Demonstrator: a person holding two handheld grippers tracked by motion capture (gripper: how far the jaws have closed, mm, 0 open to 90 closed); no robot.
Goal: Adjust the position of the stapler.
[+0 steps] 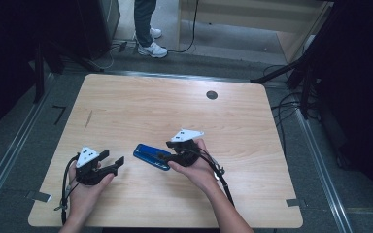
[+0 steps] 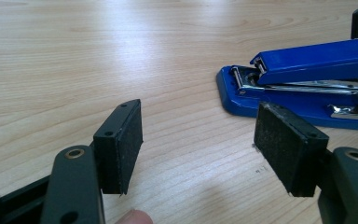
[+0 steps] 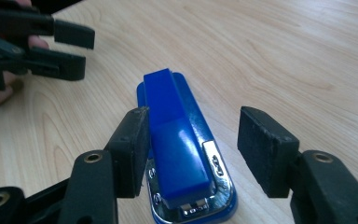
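A blue stapler (image 1: 151,156) lies flat on the wooden table (image 1: 141,107), slightly front of centre. My right gripper (image 1: 165,150) is open around the stapler's rear end (image 3: 168,121); one pad (image 3: 133,149) is close against its blue top and the other pad (image 3: 263,149) stands well clear. My left gripper (image 1: 112,158) hovers open and empty a short way left of the stapler. In the left gripper view its jaws (image 2: 205,140) frame bare wood, with the stapler's open mouth (image 2: 307,79) ahead to the right. The left gripper (image 3: 70,46) also appears at the upper left of the right gripper view.
A round cable hole (image 1: 211,94) sits near the table's far edge. A person's legs in white shoes (image 1: 150,46) stand beyond the table. Cables and dark stands (image 1: 291,97) crowd the floor at right.
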